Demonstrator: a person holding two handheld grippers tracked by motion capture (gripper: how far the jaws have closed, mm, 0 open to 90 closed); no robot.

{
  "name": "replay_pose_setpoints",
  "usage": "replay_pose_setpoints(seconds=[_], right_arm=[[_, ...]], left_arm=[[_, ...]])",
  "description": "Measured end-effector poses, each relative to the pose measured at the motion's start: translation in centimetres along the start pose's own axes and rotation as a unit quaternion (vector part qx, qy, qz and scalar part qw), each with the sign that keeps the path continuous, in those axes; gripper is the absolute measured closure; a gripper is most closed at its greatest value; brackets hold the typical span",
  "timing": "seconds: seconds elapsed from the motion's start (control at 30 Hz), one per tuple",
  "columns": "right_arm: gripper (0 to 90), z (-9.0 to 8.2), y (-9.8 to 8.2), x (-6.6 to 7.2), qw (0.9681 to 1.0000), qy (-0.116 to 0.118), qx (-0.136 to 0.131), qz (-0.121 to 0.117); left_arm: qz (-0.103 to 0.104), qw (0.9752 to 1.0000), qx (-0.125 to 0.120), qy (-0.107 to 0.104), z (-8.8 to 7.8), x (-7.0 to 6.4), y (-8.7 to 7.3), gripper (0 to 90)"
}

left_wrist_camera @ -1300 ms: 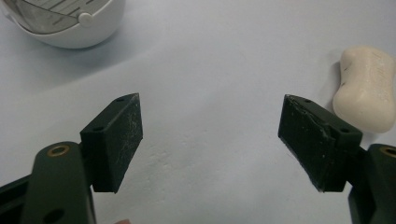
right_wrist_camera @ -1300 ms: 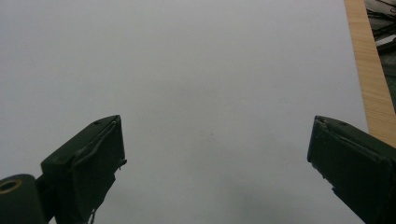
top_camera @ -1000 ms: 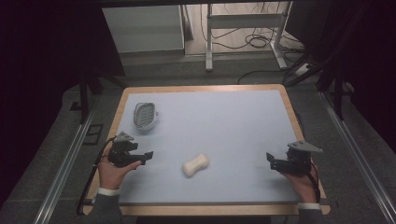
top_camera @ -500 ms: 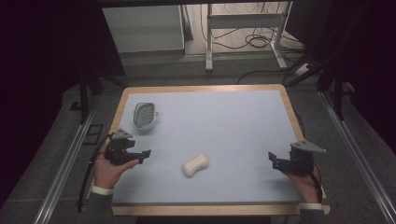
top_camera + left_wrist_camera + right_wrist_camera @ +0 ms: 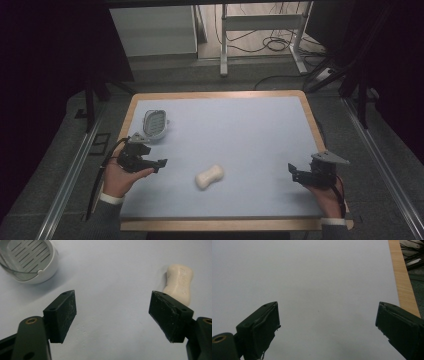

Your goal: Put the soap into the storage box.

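A cream, waisted soap bar (image 5: 209, 176) lies near the middle front of the pale blue mat (image 5: 240, 135). A white slotted soap dish (image 5: 154, 123) sits at the far left. My left gripper (image 5: 161, 163) is open, between the dish and the soap, with its jaws pointing right toward the soap. In the left gripper view the soap bar (image 5: 180, 283) lies just beyond the right jaw, the dish (image 5: 30, 260) is at the upper left, and the left gripper (image 5: 112, 307) holds nothing. My right gripper (image 5: 292, 172) hovers open at the front right; the right gripper (image 5: 328, 320) looks over bare mat.
The mat covers a wooden-edged table (image 5: 310, 115); that wooden edge (image 5: 402, 277) runs to the right of the right gripper. Beyond the table are a dark floor, cables and a metal frame leg (image 5: 224, 45).
The left gripper slid slightly left, then came back right toward the soap. The right gripper drifted a little toward the front edge. Soap and dish stayed put.
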State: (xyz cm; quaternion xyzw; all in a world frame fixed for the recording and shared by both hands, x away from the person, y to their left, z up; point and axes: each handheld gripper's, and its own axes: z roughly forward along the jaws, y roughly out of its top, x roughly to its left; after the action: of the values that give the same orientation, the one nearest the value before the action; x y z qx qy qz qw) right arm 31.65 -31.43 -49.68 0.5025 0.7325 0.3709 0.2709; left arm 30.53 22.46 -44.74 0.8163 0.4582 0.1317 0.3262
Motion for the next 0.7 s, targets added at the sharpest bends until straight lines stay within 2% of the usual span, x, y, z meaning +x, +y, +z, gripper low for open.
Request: replay_pose_setpoints(seconds=[0.03, 0.33, 0.7], right_arm=[[5.1, 0.0, 0.0, 0.0, 1.0, 0.0, 0.0, 0.001], [5.1, 0.0, -0.1, -0.3, 0.9999, -0.007, 0.004, 0.008], [5.2, 0.0, -0.1, -0.2, 0.9999, -0.007, 0.005, 0.007]], left_arm=[[0.007, 1.0, 0.005, 0.0, 0.0, -0.1, 0.4, 22.4], [0.024, 0.9994, 0.023, -0.007, 0.4, -0.9, 1.2, 22.1], [0.059, 0.9972, 0.045, -0.012, 1.8, -2.7, 2.6, 21.5]])
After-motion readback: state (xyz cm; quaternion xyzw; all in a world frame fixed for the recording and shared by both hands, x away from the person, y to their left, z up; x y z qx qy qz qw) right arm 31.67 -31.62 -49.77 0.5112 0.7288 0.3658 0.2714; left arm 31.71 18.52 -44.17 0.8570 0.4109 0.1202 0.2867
